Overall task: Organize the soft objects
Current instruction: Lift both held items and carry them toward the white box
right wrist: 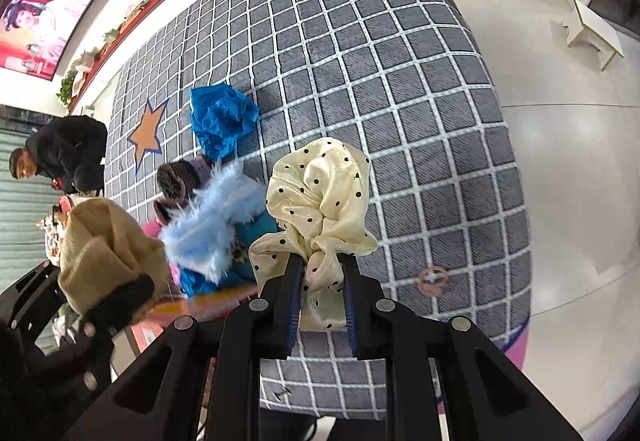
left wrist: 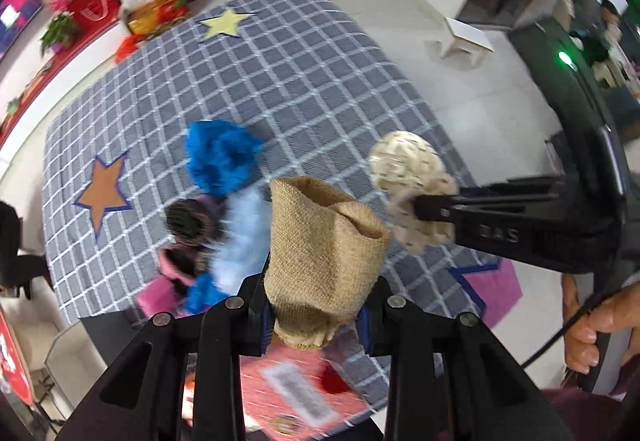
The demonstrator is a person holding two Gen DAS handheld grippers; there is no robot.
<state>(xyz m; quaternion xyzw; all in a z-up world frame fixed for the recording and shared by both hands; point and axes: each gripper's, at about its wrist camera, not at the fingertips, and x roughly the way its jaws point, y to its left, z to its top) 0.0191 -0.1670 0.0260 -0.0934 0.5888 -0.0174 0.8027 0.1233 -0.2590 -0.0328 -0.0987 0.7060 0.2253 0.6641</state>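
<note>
Your left claw (left wrist: pixel 318 315) is clenched on the gathered bottom of a burlap pouch (left wrist: pixel 326 253), which stands up and away from the fingers with its open mouth on the far end, tipped a little to your right; its long axis runs straight out along the claw. Your right claw (right wrist: pixel 322 295) is clenched on a cream polka-dot scarf (right wrist: pixel 320 201), bunched into a loose knot that rises forward from the fingers and flops over at the top, so it has no clean long axis, only a soft ball on a pinched neck. In the left wrist view the scarf hangs just beside the pouch mouth, on its right and about level with it, apart from the burlap. That gap looks like the relation your next move turns on: if the scarf goes into the pouch, your right claw is the one to travel, leftward and down over the mouth. Beyond both claws, on the checked cloth over the desk (right wrist: pixel 400 81), lie a blue fluffy piece (right wrist: pixel 208 225), dark rolled knitwear (right wrist: pixel 176 177) and a crumpled blue bag (right wrist: pixel 220 121), clustered to your left.
</note>
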